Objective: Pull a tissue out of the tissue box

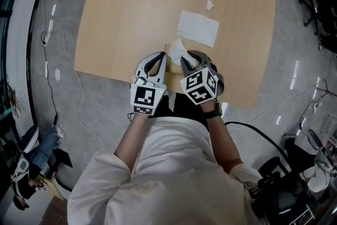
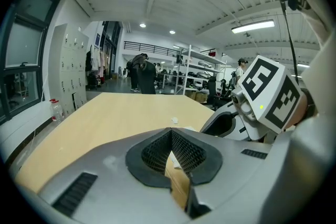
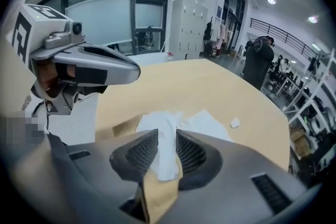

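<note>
A brown tissue box (image 1: 172, 72) stands near the table's front edge, and a white tissue (image 1: 178, 49) sticks up from its top. My right gripper (image 1: 185, 60) points steeply down over it. In the right gripper view the tissue (image 3: 157, 123) rises between the pads of the right gripper (image 3: 167, 136); they stand apart on either side of it, open. My left gripper (image 1: 161, 56) lies at the box's left side. Its tips (image 2: 170, 131) meet, shut, and the box (image 2: 178, 186) shows through the gap behind them.
A flat tissue (image 1: 197, 28) lies on the wooden table (image 1: 121, 18) beyond the box, with a small white scrap (image 1: 209, 5) farther back. Cables run over the grey floor (image 1: 63, 76) at the left. Dark equipment (image 1: 284, 187) stands at the lower right.
</note>
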A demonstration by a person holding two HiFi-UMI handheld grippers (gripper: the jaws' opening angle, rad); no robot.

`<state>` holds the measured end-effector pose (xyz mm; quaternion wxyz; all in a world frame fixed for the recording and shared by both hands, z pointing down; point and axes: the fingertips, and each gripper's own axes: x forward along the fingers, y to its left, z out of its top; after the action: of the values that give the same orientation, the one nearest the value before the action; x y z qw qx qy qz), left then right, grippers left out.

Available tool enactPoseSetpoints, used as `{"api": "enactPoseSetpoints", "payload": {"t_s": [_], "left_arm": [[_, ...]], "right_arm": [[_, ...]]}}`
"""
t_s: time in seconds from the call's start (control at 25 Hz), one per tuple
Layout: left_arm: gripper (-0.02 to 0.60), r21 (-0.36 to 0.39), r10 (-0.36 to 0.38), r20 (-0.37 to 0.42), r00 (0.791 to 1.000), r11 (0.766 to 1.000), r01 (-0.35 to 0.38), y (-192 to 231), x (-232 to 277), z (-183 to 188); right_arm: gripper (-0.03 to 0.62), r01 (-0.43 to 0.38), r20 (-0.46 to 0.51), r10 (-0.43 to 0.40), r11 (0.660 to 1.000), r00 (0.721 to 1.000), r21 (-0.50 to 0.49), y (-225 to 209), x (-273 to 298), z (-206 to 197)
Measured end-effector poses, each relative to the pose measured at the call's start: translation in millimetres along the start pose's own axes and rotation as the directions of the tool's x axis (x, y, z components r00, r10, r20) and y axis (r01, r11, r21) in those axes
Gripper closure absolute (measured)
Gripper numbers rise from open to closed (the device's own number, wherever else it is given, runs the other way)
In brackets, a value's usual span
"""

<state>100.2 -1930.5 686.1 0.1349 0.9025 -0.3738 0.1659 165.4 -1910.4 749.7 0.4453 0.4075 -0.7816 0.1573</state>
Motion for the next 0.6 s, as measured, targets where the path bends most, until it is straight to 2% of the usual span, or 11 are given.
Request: {"api": "enactPoseSetpoints", "payload": {"t_s": [0.36, 0.4, 0.48, 0.6], "left_arm": [[0.581, 0.009, 0.002, 0.021, 1.0, 1.0, -0.002, -9, -8, 7], [0.581, 0.01, 0.001, 0.024, 1.0, 1.0, -0.001, -10, -8, 8], [0.581, 0.016, 0.0, 0.028, 1.0, 1.0, -0.001, -11, -10, 9], [0.581, 0.021, 0.002, 0.033, 0.999, 1.0, -0.002, -14, -14, 8]], "right_arm": [[0.49, 0.033, -0.007, -0.033, 0.999, 0.999, -0.007, 0, 0, -13], [0.498, 0.037, -0.012, -0.037, 0.999, 0.999, -0.01, 1, -2, -14], [0.556, 0.048, -0.017, -0.048, 0.999, 0.999, -0.016, 2, -5, -14], [0.577, 0.052, -0.014, -0.053, 0.998, 0.999, -0.024, 6, -9, -14]]}}
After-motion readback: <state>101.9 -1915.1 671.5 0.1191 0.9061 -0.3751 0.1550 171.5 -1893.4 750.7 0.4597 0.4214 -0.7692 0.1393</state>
